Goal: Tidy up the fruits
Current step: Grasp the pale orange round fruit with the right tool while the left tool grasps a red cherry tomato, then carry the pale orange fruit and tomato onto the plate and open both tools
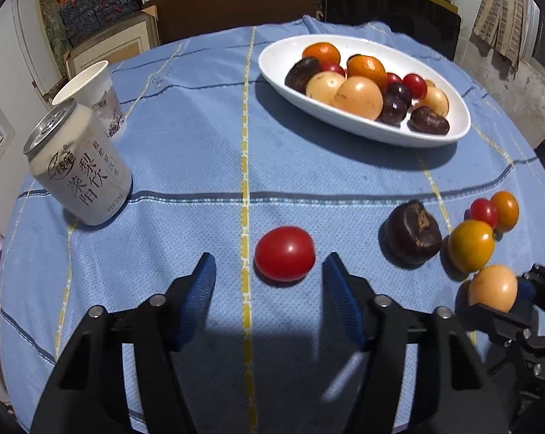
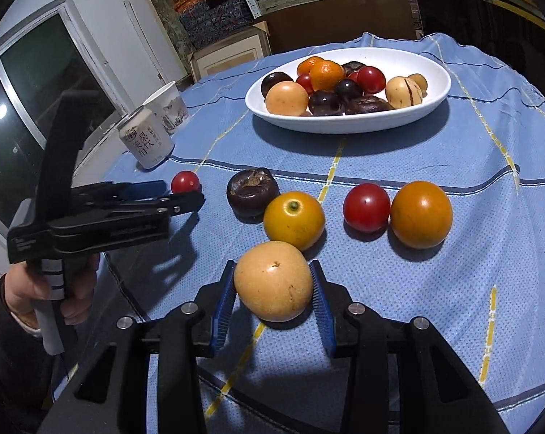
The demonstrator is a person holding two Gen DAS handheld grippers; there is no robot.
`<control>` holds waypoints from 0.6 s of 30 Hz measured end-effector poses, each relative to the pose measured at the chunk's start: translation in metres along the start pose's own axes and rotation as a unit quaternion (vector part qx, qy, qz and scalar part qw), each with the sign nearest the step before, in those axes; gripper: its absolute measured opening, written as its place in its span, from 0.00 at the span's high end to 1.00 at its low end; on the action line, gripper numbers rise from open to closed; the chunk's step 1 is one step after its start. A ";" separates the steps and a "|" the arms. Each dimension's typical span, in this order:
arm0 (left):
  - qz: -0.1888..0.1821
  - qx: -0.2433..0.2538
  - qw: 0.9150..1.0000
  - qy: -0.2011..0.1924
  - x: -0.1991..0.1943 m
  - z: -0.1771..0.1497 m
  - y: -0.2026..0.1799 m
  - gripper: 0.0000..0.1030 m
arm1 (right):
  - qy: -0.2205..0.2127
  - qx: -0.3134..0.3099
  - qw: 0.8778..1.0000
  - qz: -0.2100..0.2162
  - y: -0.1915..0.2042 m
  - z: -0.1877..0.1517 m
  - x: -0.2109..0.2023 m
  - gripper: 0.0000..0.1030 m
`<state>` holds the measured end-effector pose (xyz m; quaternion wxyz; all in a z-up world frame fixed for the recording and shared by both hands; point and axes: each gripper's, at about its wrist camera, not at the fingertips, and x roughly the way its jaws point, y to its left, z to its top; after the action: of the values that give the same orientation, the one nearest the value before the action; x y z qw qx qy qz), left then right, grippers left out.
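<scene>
A red tomato lies on the blue cloth between the fingers of my left gripper, which is open with a gap on each side of it. The right wrist view shows the same tomato at the tips of that left gripper. My right gripper is shut on a pale yellow fruit, both blue pads pressing its sides as it rests on the cloth. The white oval dish at the back holds several mixed fruits.
Loose on the cloth beside the held fruit are a dark purple fruit, a yellow-orange fruit, a small red tomato and an orange fruit. A drink can and paper cup stand at the left.
</scene>
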<state>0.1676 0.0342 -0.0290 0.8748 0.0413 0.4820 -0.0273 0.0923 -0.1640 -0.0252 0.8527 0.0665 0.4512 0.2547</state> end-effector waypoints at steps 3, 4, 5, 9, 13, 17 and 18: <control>-0.020 0.002 1.000 0.002 0.000 0.002 -0.003 0.67 | 0.000 0.001 1.000 0.002 0.000 0.000 0.000 0.60; -0.019 0.003 1.000 0.002 0.000 0.002 -0.004 0.70 | 0.000 0.001 1.000 0.002 0.000 0.000 0.000 0.60; -0.016 0.005 1.000 0.003 0.000 0.002 -0.005 0.70 | 0.000 0.002 1.000 0.002 -0.001 0.000 0.000 0.60; -0.026 -0.007 1.000 0.007 -0.007 -0.003 -0.004 0.70 | 0.000 0.001 1.000 0.001 0.000 0.000 0.000 0.60; -0.027 -0.006 1.000 -0.006 -0.025 -0.010 -0.006 0.70 | -0.005 0.002 1.000 0.000 -0.001 -0.001 -0.005 0.60; -0.035 -0.005 0.999 -0.019 -0.046 -0.016 -0.009 0.70 | -0.014 0.012 1.000 0.006 -0.003 -0.003 -0.015 0.60; -0.036 -0.003 0.999 -0.022 -0.050 -0.017 -0.009 0.70 | -0.016 0.017 1.000 0.011 -0.004 -0.004 -0.018 0.60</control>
<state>0.1253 0.0270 0.0038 0.8839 0.0203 0.4636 -0.0586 0.0823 -0.1768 -0.0158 0.8556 0.0899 0.4409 0.2557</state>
